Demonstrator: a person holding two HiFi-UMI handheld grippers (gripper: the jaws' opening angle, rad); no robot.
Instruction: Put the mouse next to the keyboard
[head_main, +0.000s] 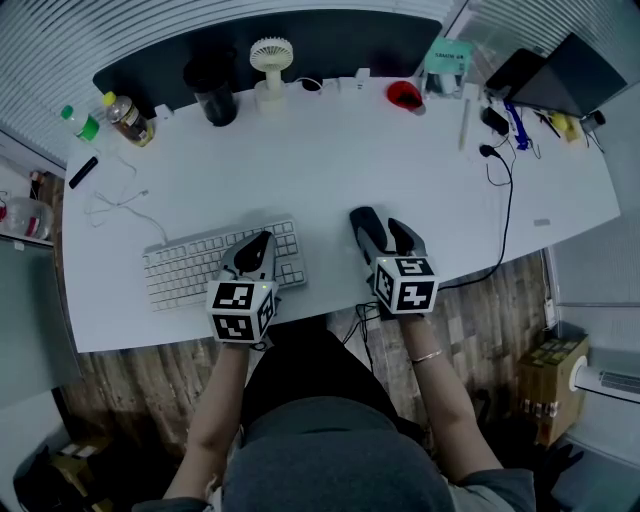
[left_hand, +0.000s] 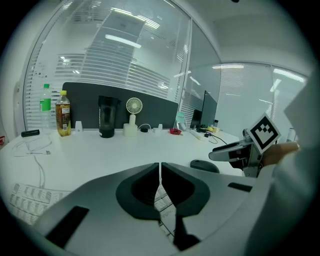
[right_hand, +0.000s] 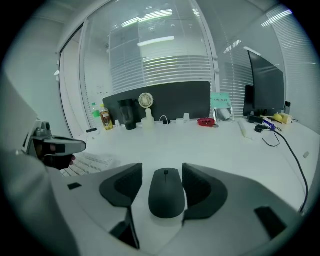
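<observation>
The dark mouse (head_main: 361, 224) (right_hand: 166, 199) lies on the white desk (head_main: 430, 180), right of the white keyboard (head_main: 190, 265) with a strip of bare desk between them. My right gripper (head_main: 390, 240) (right_hand: 161, 172) is open and straddles the mouse. Its right jaw is against the mouse's side, and a narrow gap shows at the left jaw. My left gripper (head_main: 255, 250) (left_hand: 160, 172) is shut and empty, hovering over the keyboard's right end. In the left gripper view the mouse (left_hand: 204, 165) and the right gripper (left_hand: 235, 152) show at the right.
Along the desk's far edge stand a white fan (head_main: 270, 60), a black cup (head_main: 212, 95), two bottles (head_main: 128, 120) and a red object (head_main: 404, 95). A white cable (head_main: 120, 205) lies beyond the keyboard. A black cable (head_main: 503, 200) runs down the right side.
</observation>
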